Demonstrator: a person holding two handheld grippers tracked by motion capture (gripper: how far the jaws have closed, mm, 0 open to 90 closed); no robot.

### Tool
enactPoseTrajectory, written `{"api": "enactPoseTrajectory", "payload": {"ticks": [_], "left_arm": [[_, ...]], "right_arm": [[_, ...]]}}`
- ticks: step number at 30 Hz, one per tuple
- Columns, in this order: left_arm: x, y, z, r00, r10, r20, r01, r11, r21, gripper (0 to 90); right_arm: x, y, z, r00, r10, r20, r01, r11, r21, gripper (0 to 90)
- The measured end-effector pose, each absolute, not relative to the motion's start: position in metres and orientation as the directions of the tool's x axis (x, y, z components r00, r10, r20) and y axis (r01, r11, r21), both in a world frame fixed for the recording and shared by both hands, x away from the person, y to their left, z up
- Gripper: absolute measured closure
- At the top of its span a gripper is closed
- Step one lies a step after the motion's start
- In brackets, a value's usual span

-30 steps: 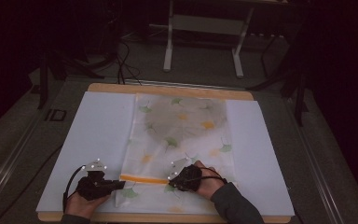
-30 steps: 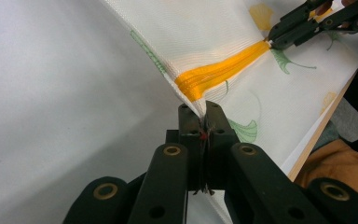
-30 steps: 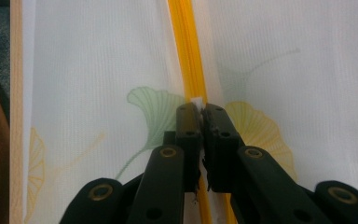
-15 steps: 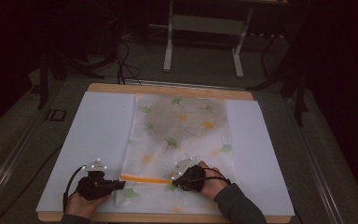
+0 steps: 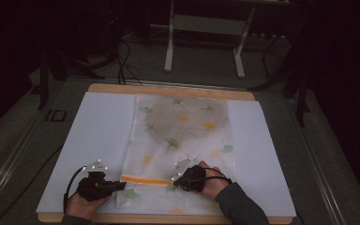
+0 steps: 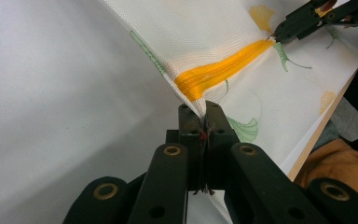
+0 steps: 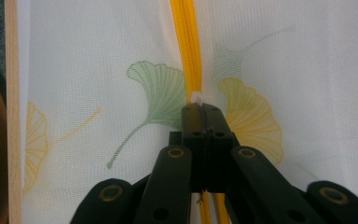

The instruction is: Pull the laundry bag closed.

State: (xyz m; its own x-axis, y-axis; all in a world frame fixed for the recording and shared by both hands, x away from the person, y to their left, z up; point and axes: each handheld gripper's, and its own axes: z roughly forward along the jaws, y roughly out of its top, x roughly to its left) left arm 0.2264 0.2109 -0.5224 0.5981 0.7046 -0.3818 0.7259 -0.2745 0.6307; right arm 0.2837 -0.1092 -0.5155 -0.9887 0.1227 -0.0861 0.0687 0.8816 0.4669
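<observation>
Mesh laundry bag (image 5: pixel 180 140), ginkgo-printed, flat on white table cover (image 5: pixel 98 136), its long axis running away from the person. Left gripper (image 5: pixel 120 184) is clamped on the bag's near-left edge at the orange zipper's (image 5: pixel 145 180) end. Right gripper (image 5: pixel 174 180), jaws just closed, pinches the white zipper pull (image 7: pixel 196 97); zipper lies crosswise between them.

Dim high view, dark surroundings, bright sharp close-ups

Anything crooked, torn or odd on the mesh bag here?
Nothing damaged. The mesh bag lies flat, puckered only where the left gripper pinches its edge by the orange zipper; the right gripper clamps the zipper pull.
</observation>
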Motion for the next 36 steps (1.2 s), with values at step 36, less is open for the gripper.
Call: {"api": "enactPoseTrajectory", "payload": {"ticks": [36], "left_arm": [[0.227,0.212,-0.523,0.597,0.707,-0.380,0.727,-0.277,0.629,88.5]], "right_arm": [[0.281,-0.140,-0.510,-0.982,0.132,-0.134,0.071,0.919,0.388,90.0]]}}
